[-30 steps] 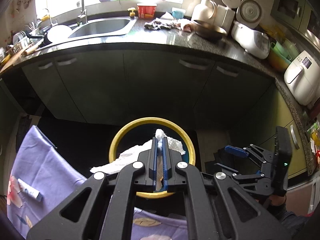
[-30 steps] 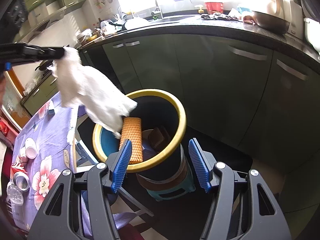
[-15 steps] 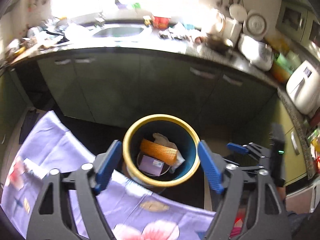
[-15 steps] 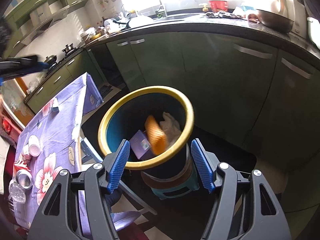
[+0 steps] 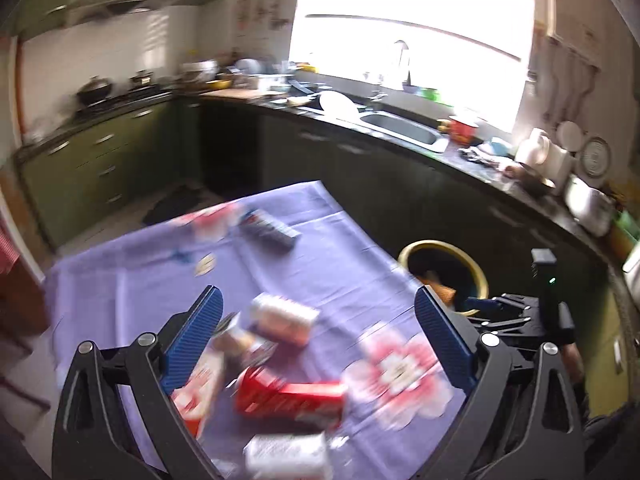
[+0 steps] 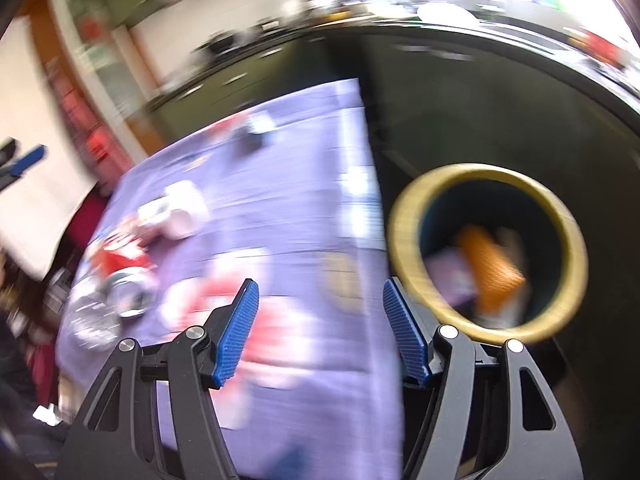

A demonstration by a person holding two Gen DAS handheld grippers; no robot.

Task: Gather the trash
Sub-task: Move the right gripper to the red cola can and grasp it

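Note:
My left gripper (image 5: 320, 340) is open and empty above the purple flowered tablecloth (image 5: 280, 264). Under it lie a silver can (image 5: 284, 318), a red carton (image 5: 290, 398), a white packet (image 5: 286, 456) and a red-and-white wrapper (image 5: 198, 396). A dark tube (image 5: 270, 230) lies farther back. The yellow-rimmed bin (image 5: 444, 276) stands to the right of the table, with an orange item inside. My right gripper (image 6: 320, 328) is open and empty over the table's edge. The bin (image 6: 486, 252) is to its right. Cans and wrappers (image 6: 124, 272) lie at the left, blurred.
Dark green kitchen cabinets and a cluttered counter with a sink (image 5: 400, 128) run behind the table. A stove with pots (image 5: 96, 90) stands at the back left. The right gripper's body (image 5: 520, 316) shows beside the bin. The table's right edge (image 6: 376, 240) drops to the floor.
The white tissue dropped from my left gripper into the bin and the jaws opened. Both grippers have swung left from the bin toward the table.

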